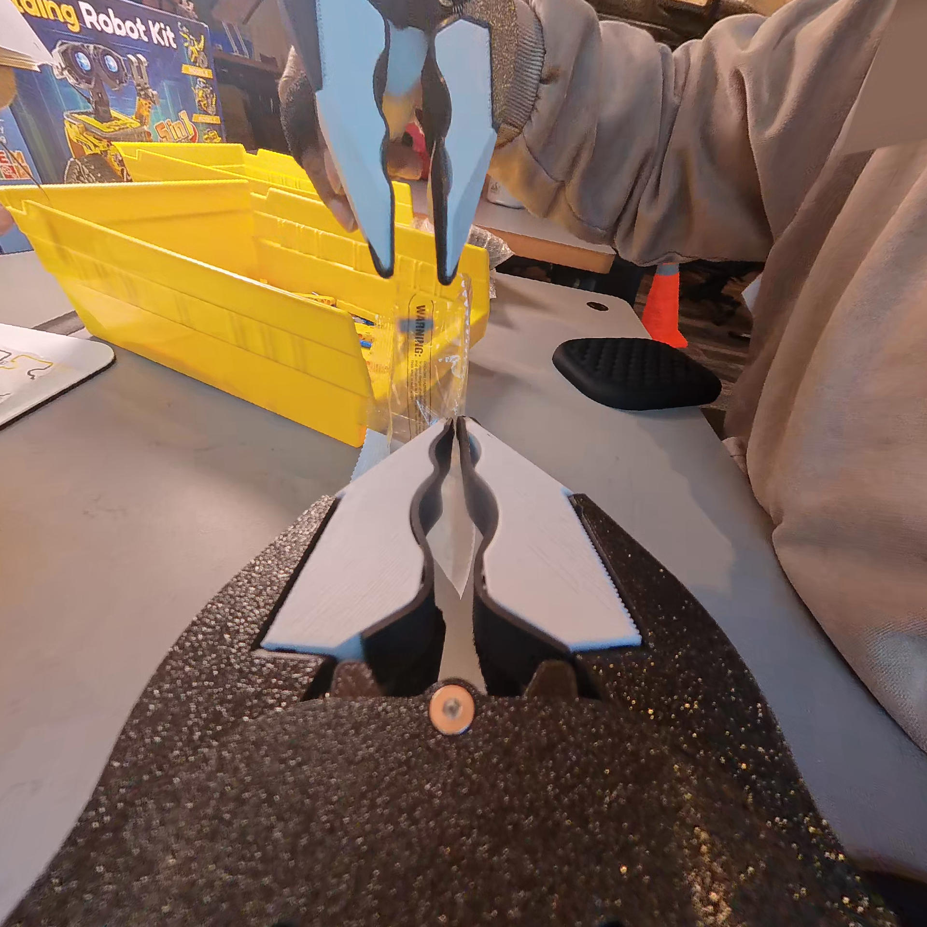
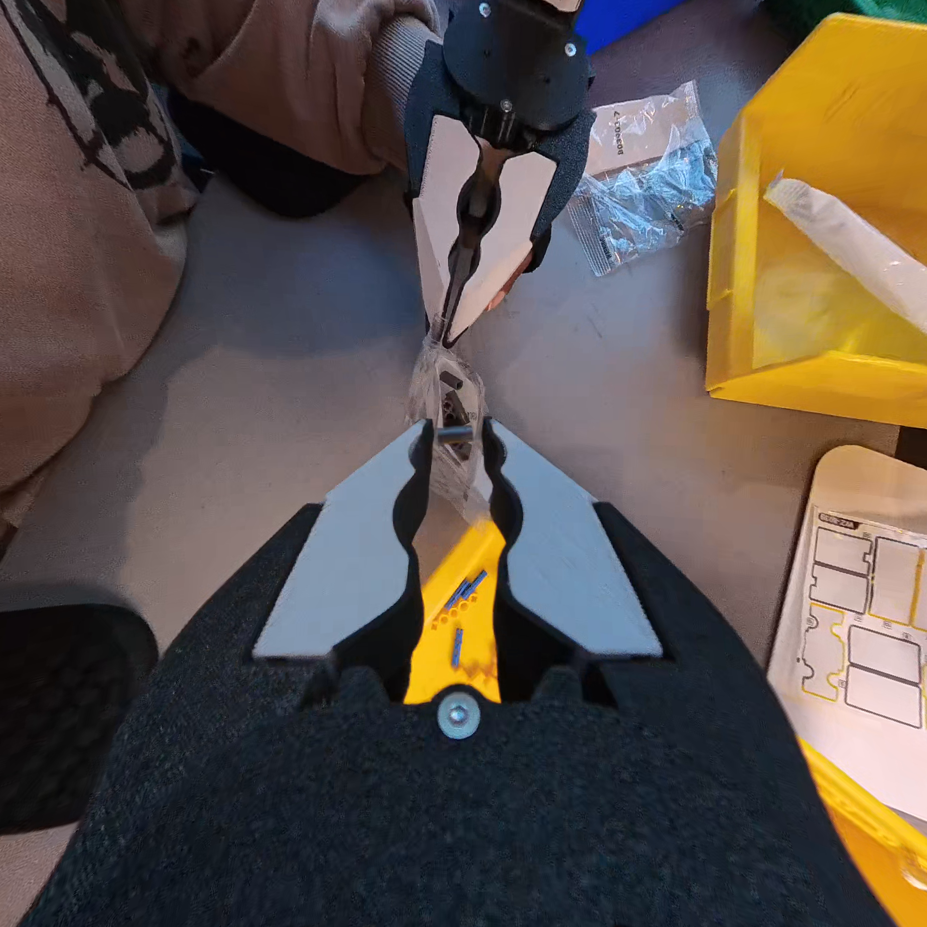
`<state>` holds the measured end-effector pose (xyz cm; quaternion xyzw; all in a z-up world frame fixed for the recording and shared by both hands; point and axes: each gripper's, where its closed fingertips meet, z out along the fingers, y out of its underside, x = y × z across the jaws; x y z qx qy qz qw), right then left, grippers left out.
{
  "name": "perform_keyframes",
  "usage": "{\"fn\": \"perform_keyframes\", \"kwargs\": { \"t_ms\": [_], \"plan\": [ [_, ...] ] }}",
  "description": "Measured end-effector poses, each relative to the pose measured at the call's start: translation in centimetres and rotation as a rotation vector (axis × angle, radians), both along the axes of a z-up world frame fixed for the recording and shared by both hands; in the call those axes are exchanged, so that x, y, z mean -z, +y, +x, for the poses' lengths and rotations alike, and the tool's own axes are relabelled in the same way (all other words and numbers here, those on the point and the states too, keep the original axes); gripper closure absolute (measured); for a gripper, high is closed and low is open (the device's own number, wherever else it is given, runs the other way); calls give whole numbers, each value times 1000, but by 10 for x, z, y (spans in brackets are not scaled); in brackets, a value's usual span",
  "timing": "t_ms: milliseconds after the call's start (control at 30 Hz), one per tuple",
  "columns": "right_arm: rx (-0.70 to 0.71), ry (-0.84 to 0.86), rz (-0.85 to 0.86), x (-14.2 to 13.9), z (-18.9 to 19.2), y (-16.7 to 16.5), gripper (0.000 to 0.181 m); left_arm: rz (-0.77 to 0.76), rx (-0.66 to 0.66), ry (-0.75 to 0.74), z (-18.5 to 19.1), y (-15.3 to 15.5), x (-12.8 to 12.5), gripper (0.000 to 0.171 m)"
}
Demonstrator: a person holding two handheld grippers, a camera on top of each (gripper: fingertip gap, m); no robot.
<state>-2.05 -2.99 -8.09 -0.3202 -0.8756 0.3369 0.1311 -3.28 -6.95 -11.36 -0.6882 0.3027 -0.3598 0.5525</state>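
Observation:
A small clear plastic bag with dark parts inside is stretched between both grippers above the grey table. My left gripper is shut on the bag's lower end; it also shows in the right wrist view, pinching the bag. My right gripper grips the bag's other end, with its fingertips a little apart around the bag and a dark rod-shaped part. In the left wrist view the right gripper comes down from above. A person's sleeve is behind it.
Yellow bins stand left of the bag, with a printed blue box behind. A black ribbed pad and an orange cone are at the right. Another bag of parts, a yellow bin and a printed sheet lie near.

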Motion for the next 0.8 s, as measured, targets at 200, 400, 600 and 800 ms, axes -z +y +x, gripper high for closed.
{"fn": "perform_keyframes", "kwargs": {
  "t_ms": [200, 400, 600, 800],
  "plan": [
    [202, -10, 102, -12, 19, 75, 158, 4, 5, -1, 1, 0, -2, 171],
    [379, -473, 407, 83, 104, 182, 158, 7, 12, 8, 4, -2, -1, 171],
    [406, -608, 466, 122, 117, 191, 158, 2, 3, 8, 2, -1, 0, 171],
    [403, -608, 434, 122, 117, 190, 167, 9, 2, 11, 2, -1, -2, 171]
  ]
}}
